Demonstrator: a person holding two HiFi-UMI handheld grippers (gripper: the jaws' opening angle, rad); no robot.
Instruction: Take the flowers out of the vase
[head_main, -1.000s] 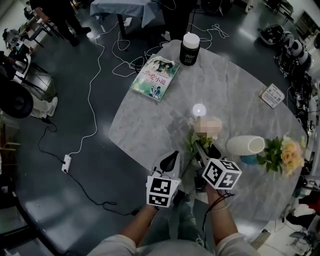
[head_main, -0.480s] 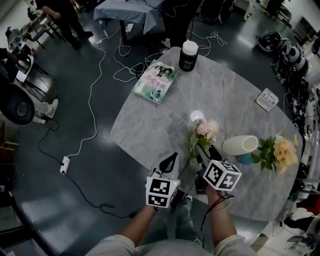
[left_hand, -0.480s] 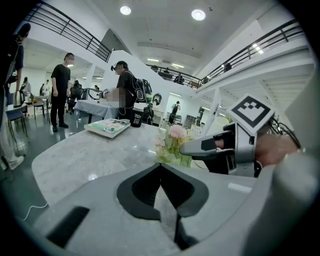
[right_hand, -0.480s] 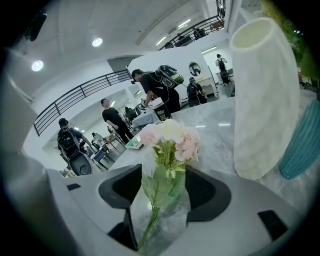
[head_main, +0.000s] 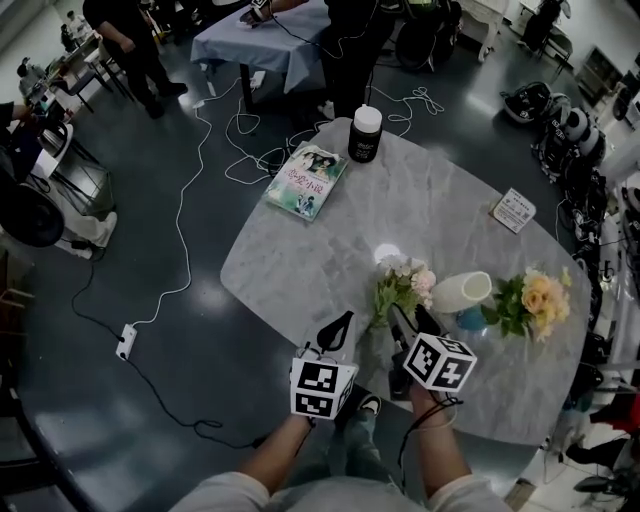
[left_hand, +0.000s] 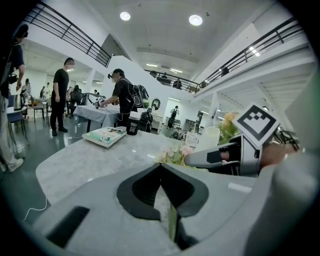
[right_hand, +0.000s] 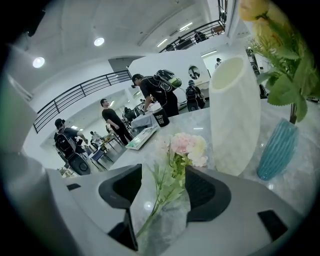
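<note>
The marble bench (head_main: 330, 240) is bare between the pink flower spray (head_main: 405, 282) and the book (head_main: 305, 180) and black canister (head_main: 366, 133) at its far edge. To the right, a white vase (head_main: 462, 291) and a blue vase (head_main: 470, 320) of yellow flowers (head_main: 535, 298) stand upright, close together.

Both tongs hover at the near edge. The right tongs (head_main: 413, 318) have just been opening and are released. The spray's stem runs between them, untouched, with the bloom just beyond their tips beside the white vase. The left tongs (head_main: 338, 328) are clenched. A green stem (left_hand: 172, 220) shows behind their tips; whether it is pinched I cannot tell.
</note>
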